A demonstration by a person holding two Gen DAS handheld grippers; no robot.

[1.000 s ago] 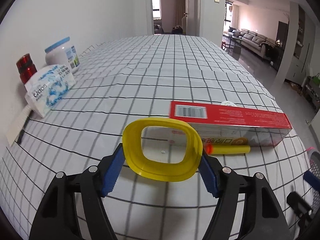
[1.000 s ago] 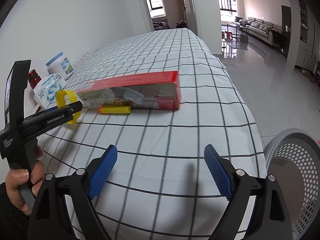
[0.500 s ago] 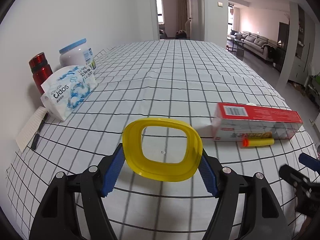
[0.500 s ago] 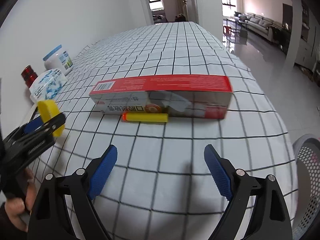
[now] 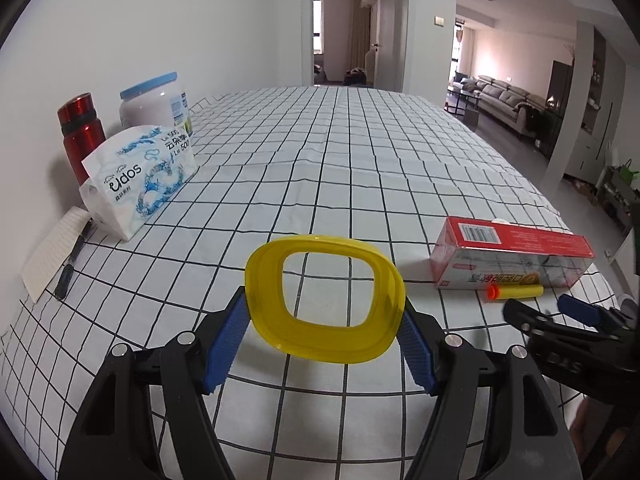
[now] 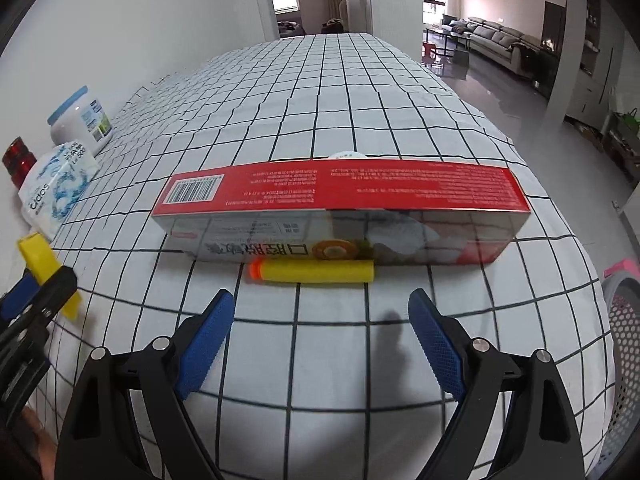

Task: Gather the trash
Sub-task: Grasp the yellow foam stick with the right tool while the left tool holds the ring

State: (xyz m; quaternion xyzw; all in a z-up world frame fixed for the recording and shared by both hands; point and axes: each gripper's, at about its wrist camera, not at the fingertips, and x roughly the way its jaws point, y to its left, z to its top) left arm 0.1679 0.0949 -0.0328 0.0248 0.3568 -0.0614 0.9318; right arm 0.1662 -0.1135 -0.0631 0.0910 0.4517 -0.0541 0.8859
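My left gripper (image 5: 322, 334) is shut on a yellow plastic ring (image 5: 324, 298) and holds it above the checked tablecloth; the ring also shows at the left edge of the right wrist view (image 6: 42, 268). My right gripper (image 6: 320, 338) is open and empty, just short of a yellow foam dart with an orange tip (image 6: 314, 271). The dart lies against a long red and white box (image 6: 340, 208). In the left wrist view the box (image 5: 512, 254) and dart (image 5: 516, 291) lie to the right, with my right gripper (image 5: 556, 312) beside them.
A red bottle (image 5: 80, 136), a white jar with a blue lid (image 5: 154, 106), a tissue pack (image 5: 140, 178), and a notepad with a pen (image 5: 56, 254) stand along the left wall. A grey perforated basket (image 6: 624, 364) stands off the table's right edge.
My right gripper has moved in closer to the dart and box. My left gripper, still holding the ring, has shifted left, so the box now lies farther right.
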